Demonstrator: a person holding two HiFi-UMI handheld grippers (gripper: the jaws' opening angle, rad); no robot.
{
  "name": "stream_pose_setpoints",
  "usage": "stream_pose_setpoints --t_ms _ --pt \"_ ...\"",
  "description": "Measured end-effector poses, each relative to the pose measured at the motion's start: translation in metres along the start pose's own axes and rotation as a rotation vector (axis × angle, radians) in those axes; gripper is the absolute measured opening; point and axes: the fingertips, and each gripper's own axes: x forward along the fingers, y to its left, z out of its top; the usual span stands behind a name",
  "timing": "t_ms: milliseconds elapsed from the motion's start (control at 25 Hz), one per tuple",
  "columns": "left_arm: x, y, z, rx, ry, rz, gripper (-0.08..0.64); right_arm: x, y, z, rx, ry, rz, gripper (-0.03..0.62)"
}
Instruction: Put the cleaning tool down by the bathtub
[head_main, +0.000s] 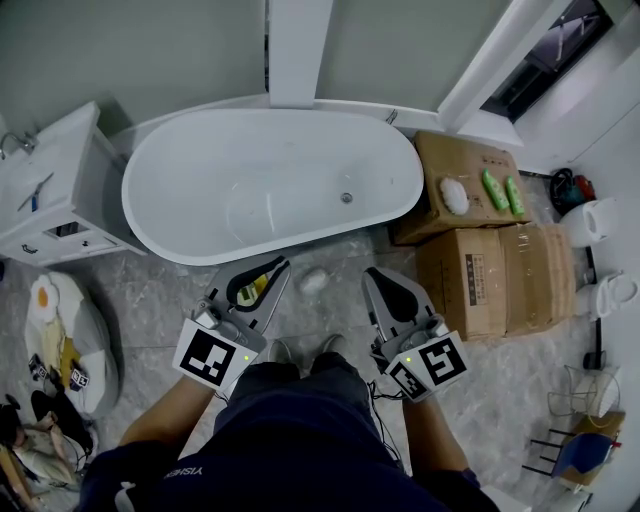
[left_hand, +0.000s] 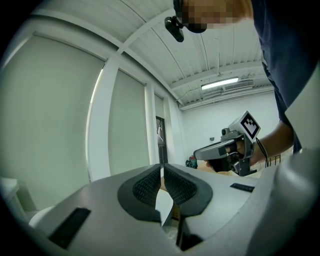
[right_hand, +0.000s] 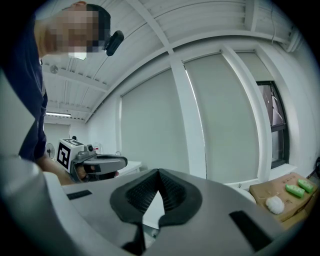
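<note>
The white oval bathtub (head_main: 270, 185) fills the middle of the head view. A small whitish cleaning tool (head_main: 313, 281) lies on the grey floor just in front of the tub's rim, between my two grippers and touched by neither. My left gripper (head_main: 280, 265) points at the tub's front edge, its pads (left_hand: 150, 185) meeting at the tips with nothing clamped. My right gripper (head_main: 372, 275) is held level to the right of the tool, its pads (right_hand: 172, 190) also together and empty. Each gripper shows in the other's view: the right gripper (left_hand: 197, 153) and the left gripper (right_hand: 122, 161).
A white vanity cabinet (head_main: 60, 185) stands left of the tub. Cardboard boxes (head_main: 490, 270) are stacked on the right, with a white puff (head_main: 455, 195) and green items (head_main: 503, 192) on top. Bags (head_main: 60, 340) lie on the floor at left and a wire rack (head_main: 590, 390) at right.
</note>
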Motion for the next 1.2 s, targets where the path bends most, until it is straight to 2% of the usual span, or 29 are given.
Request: stream_pose_setpoints --t_ms 1200 --pt "-0.007 0.005 -0.006 -0.037 0.007 -0.008 0.031 0.005 0.017 -0.011 -0.002 0.020 0.008 0.003"
